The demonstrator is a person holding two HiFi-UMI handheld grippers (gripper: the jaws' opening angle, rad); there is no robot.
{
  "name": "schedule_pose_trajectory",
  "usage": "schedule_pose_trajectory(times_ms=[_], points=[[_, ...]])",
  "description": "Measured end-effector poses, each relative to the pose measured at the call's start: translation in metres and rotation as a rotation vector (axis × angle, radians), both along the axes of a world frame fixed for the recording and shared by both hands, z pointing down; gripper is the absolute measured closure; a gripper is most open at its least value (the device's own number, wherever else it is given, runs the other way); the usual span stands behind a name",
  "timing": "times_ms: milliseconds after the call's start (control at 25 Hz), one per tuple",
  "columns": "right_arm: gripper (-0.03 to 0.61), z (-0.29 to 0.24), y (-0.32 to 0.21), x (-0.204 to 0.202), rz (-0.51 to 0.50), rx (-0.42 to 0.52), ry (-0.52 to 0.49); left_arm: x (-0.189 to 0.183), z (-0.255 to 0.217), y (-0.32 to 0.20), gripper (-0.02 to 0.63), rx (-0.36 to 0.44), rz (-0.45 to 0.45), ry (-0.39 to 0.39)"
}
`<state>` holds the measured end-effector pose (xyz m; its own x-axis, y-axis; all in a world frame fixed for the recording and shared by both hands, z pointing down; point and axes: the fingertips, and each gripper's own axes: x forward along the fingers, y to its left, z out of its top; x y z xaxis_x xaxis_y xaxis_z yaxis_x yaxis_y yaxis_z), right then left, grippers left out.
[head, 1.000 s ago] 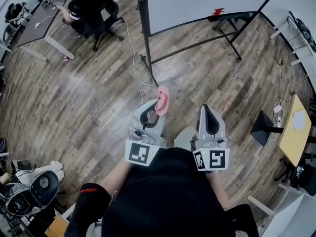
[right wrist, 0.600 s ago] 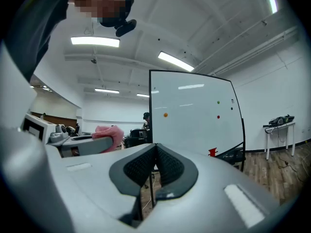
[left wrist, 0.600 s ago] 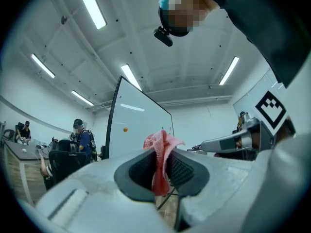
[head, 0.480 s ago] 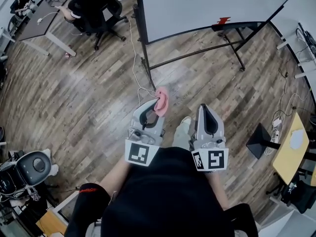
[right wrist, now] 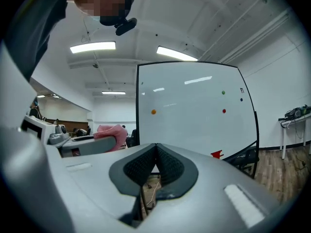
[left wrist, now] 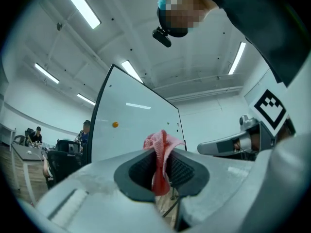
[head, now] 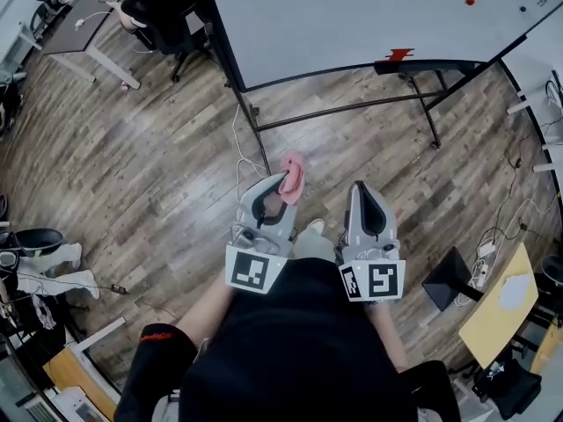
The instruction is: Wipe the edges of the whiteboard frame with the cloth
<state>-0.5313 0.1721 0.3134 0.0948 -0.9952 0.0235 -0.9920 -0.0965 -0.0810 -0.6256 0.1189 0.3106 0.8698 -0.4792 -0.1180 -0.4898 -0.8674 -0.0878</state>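
A white whiteboard (head: 369,11) in a black frame (head: 227,53) stands on a black wheeled stand ahead of me; it also shows in the left gripper view (left wrist: 131,125) and the right gripper view (right wrist: 194,115). My left gripper (head: 283,181) is shut on a pink cloth (head: 292,174), which bunches out past its tips (left wrist: 160,152). The right gripper (head: 362,192) is shut with nothing between its jaws (right wrist: 155,160). Both are held in front of my body, some way short of the board.
A red item (head: 398,55) lies on the board's tray, and coloured magnets (head: 469,1) dot the board. A cable (head: 239,156) trails on the wood floor by the stand's left leg. A desk with office chair (head: 163,16) stands far left; a yellow table (head: 501,301) at right.
I have walked closer to the whiteboard: it fills more of the head view and sits lower in the frame. Both grippers keep their pose, cloth still held.
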Motion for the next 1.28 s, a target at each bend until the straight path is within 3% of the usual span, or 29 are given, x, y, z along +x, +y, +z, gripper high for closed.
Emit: schedule_pose_trajectory(times_ms=[360,760,1280], points=[[0.577,0.008,-0.001,0.066,-0.095,-0.016,0.010,0.058,0.010,-0.007,0.568,-0.013,-0.121,0.007],[0.577,0.013,-0.026,0.110,-0.103,-0.019,0.008,0.098,0.023,-0.032,0.568,-0.028,-0.130,-0.011],[0.577,0.020,-0.144,0.166,-0.206,-0.061,0.064,0.159,0.037,-0.142,0.568,-0.011,-0.185,-0.004]])
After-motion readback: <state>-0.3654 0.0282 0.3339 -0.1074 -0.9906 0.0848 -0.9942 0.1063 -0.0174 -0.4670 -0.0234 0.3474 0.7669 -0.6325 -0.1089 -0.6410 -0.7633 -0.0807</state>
